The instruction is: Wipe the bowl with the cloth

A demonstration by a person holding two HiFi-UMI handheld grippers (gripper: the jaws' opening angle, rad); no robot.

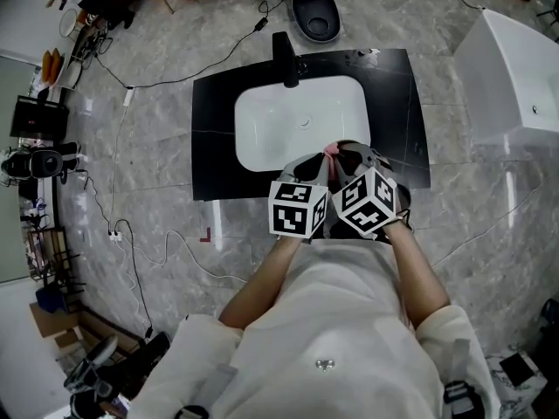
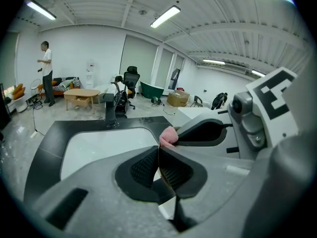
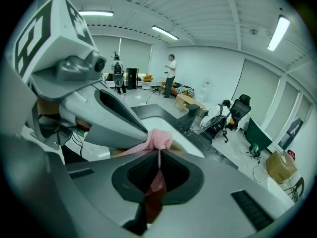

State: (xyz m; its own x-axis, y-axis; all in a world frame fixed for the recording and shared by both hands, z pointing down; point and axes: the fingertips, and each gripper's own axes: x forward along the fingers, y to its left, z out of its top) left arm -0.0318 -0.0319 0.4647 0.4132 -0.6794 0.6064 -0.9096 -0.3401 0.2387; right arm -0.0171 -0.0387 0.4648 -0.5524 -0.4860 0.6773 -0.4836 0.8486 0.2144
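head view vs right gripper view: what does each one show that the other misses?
Head view only: the right gripper's cube, the wearer's arms, a white tub.
Right gripper view only: the right claw shut on the pink cloth, ceiling lights, a person standing far off.
Both: the cloth, the left gripper, the sink and its faucet.
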